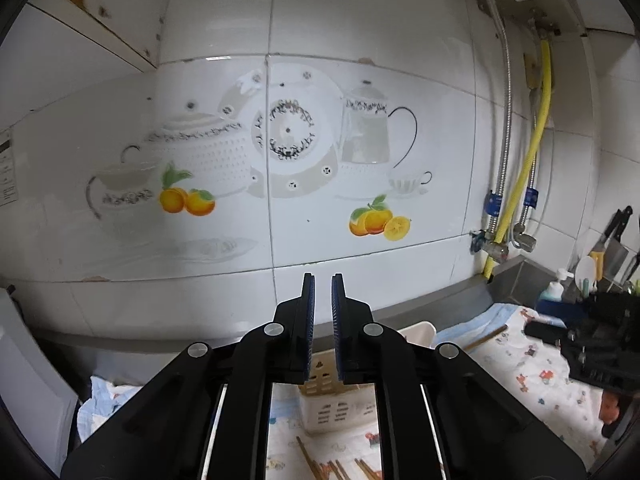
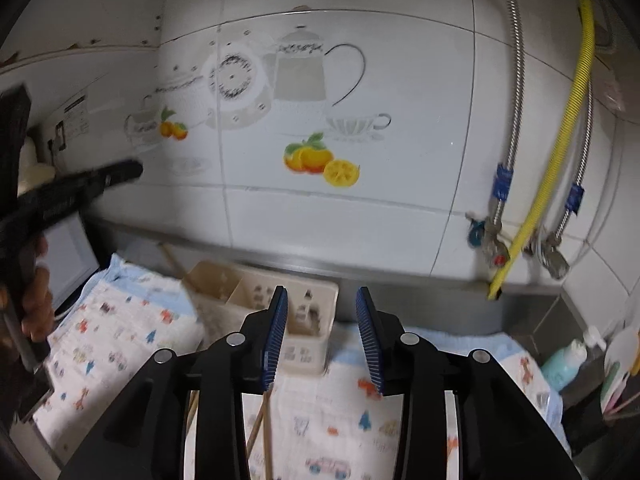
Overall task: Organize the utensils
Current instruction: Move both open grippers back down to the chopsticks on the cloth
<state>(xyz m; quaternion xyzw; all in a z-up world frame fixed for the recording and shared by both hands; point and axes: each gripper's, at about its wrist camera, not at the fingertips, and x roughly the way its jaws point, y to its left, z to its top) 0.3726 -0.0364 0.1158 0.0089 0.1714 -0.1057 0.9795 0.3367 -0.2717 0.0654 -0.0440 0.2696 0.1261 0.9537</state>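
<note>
Chopsticks (image 1: 320, 466) lie loose on the patterned cloth (image 2: 120, 332) at the near edge of the counter, almost beneath both tools, their long axes running roughly near-to-far with a slight lean. A beige slotted holder (image 2: 308, 312) stands on the cloth farther in, toward the tiled wall (image 1: 360, 40), and one more stick (image 1: 486, 336) lies apart to the right in the left wrist view.

The left gripper (image 1: 322, 300) is held up off the counter with its jaws drawn nearly together, only a narrow slit between the blue pads, and nothing in them. The right gripper (image 2: 322, 312) has its jaws spread wide, also empty (its view is blurred, so fine detail is unsure).

In the right wrist view two sticks (image 2: 262, 432) show between the tool's arms, just below and behind the fingertips. By my reading the right tool is the better placed: already released, with sticks close under it. The coming move probably turns on dropping down and back toward the near edge, with the pads set across the sticks' long axis, then carrying them forward to the holder.
</note>
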